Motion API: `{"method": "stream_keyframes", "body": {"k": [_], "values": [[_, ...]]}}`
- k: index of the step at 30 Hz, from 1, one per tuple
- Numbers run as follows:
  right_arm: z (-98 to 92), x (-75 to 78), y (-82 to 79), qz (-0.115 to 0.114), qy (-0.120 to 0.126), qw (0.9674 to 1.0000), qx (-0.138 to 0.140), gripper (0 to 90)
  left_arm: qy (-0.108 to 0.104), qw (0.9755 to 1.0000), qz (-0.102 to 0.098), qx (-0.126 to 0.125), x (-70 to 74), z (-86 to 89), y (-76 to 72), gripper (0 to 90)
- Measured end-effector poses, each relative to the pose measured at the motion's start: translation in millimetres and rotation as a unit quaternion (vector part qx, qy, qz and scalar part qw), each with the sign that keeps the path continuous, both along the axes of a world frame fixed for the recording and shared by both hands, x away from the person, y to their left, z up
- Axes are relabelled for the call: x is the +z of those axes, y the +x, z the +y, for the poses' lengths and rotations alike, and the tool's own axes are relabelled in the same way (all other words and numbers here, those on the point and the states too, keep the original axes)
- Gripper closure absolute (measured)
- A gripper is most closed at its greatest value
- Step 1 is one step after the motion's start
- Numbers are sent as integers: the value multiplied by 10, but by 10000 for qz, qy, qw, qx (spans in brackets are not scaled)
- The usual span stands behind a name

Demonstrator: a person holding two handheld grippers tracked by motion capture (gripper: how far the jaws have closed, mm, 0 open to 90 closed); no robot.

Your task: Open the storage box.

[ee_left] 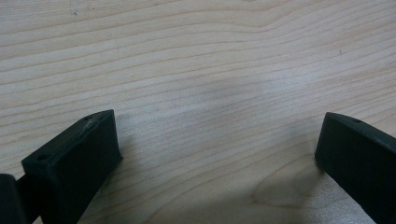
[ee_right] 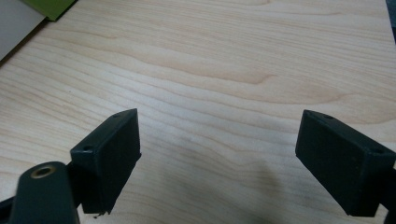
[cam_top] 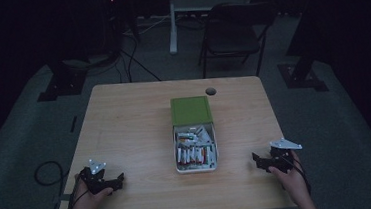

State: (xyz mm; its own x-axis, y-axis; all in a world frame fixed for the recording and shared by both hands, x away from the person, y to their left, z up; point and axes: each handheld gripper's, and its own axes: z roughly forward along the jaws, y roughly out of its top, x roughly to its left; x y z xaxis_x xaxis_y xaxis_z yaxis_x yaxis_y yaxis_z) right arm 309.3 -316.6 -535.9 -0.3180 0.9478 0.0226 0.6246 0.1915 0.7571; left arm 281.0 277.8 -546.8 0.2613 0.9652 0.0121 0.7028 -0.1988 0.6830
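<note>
1. The left tongs (cam_top: 110, 182) rested low at the near left part of the table (cam_top: 124, 119), spread wide with bare wood grain between the black pads (ee_left: 74, 158) and nothing pinched.
2. The right tongs (cam_top: 259, 162) sat at the near right, also spread wide and empty, their pads (ee_right: 109, 149) framing plain wood.
3. The tin (cam_top: 195, 151) lay between the 2 tongs, inward of each and slightly beyond their tips, its green lid (cam_top: 190, 110) slid back toward the far side.
4. Its long axis ran away from the person, roughly crosswise to the line joining the 2 tongs, so each tongs faced a long side wall.
5. The right tongs looked a little nearer the tin than the left, so I judged a reach from that side the shorter one.
6. In the right gripper view, a corner of the green lid (ee_right: 51, 7) was cut off at the upper left edge.
7. The dim high view left the small red-and-white packets (cam_top: 193, 154) inside hard to identify or count.
</note>
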Motion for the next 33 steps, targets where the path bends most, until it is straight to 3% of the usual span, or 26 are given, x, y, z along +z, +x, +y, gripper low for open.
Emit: {"method": "stream_keyframes", "body": {"k": [9,13,20,33], "values": [[-27,-59,-7,163,-61,9998,-68,137,1,10000,1,1,0,0,0,4],[-27,-114,3,352,-152,9993,-44,135,1,10000,0,2,0,0,0,4],[-17,-150,3,229,-130,9996,-118,115,2,10000,1,0,0,0,0,4],[-12,-151,7,231,-125,9995,-165,113,6,10000,5,-2,1,1,-2,5]]}}
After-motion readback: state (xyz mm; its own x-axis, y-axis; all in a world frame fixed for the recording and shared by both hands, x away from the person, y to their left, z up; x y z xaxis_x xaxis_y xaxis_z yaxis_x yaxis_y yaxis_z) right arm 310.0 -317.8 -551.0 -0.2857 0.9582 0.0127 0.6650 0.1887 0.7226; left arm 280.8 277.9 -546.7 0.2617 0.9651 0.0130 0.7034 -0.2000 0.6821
